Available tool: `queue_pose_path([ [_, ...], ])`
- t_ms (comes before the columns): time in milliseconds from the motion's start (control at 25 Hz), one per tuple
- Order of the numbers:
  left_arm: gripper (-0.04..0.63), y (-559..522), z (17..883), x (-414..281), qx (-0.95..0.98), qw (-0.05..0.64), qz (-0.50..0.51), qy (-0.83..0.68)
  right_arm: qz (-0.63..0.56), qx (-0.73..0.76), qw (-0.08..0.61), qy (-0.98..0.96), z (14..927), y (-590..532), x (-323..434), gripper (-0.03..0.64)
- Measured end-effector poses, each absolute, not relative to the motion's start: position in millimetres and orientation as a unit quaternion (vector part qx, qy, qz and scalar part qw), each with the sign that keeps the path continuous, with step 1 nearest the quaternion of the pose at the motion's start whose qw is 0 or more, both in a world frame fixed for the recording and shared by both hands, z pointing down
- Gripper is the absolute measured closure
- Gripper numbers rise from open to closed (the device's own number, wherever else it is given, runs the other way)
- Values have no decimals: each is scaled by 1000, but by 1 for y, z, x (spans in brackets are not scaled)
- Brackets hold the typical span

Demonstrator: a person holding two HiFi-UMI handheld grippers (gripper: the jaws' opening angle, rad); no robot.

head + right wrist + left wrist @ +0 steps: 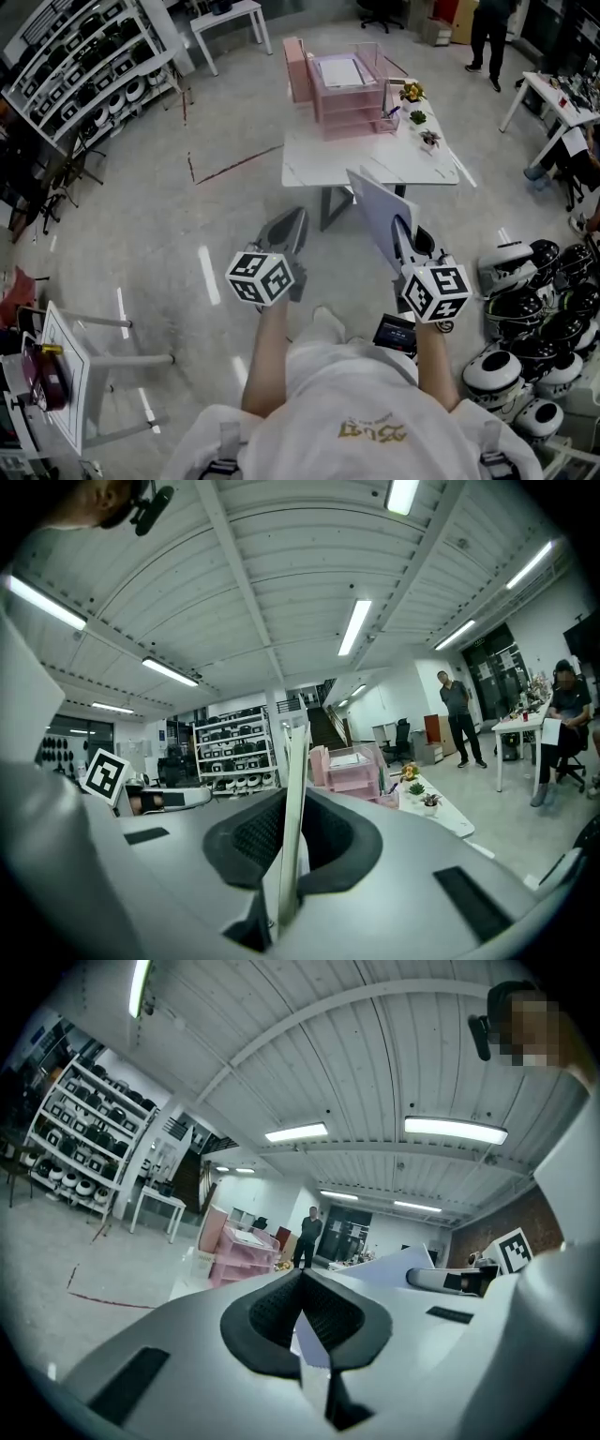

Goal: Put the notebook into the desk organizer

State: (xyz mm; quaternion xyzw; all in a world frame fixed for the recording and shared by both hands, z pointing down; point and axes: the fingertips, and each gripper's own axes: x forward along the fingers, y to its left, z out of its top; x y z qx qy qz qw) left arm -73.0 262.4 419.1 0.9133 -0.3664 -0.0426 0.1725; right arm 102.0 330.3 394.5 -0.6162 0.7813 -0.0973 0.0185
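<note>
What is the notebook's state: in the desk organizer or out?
Out. The notebook is clamped edge-on in the right gripper, short of the table where the pink desk organizer sits.

White table (pixel 309 161) w/ pink desk organizer (pixel 349 89) at back, sm. potted plants (pixel 419 117) R side.

White table (pixel 375 167), helmets (pixel 499 371), shelving rack (pixel 84 66)

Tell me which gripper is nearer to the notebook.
Right. The right gripper is clamped on the notebook; the left gripper, shut and empty, is off to its left, not touching.
</note>
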Motion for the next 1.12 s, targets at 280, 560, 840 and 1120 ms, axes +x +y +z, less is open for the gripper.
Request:
queue_pose_path([
  [280, 580, 236, 428, -75, 910, 178, -36, -373, -91, -624, 26, 776, 388, 312, 111, 574],
  [560, 580, 144, 430, -63, 919, 182, -36, -349, -80, -652, 40, 753, 378, 244, 125, 574],
  [840, 580, 29, 416, -40, 937, 186, -25, -294, -71, -694, 53, 714, 353, 151, 134, 574],
  [1120, 580, -60, 419, -30, 948, 198, -10, -251, -64, -729, 63, 679, 334, 81, 136, 574],
])
